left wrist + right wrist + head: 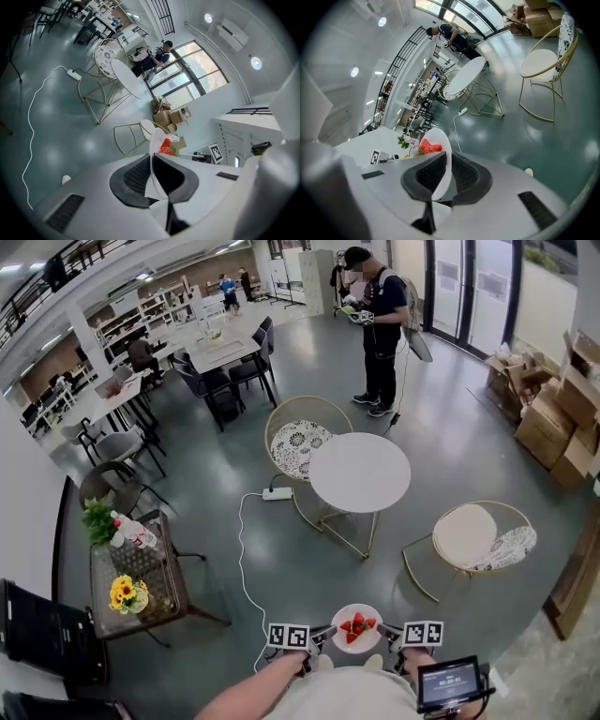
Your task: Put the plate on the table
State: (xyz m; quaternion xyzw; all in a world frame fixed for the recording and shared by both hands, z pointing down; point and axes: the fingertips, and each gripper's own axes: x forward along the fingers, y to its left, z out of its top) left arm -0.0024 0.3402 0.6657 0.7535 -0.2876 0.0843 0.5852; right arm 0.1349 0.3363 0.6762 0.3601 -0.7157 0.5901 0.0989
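Grey floor (309, 568) lies between the white table (360, 472) and the plate (357, 649); gripper views alone show left gripper (151, 161) and right gripper (449, 161) pinching its rim.

Open office lounge, desks (220, 351), shelving (131, 320), café table (360, 472)

The right gripper (449, 161) has its two dark jaws pressed on the rim of a white plate (439, 137), which is seen edge-on between them. Red strawberries (429, 148) lie on the plate. Further away, on the grey-green floor, stands a round white table (465, 76). To its right is a gold-frame chair (540, 63) with a white seat.
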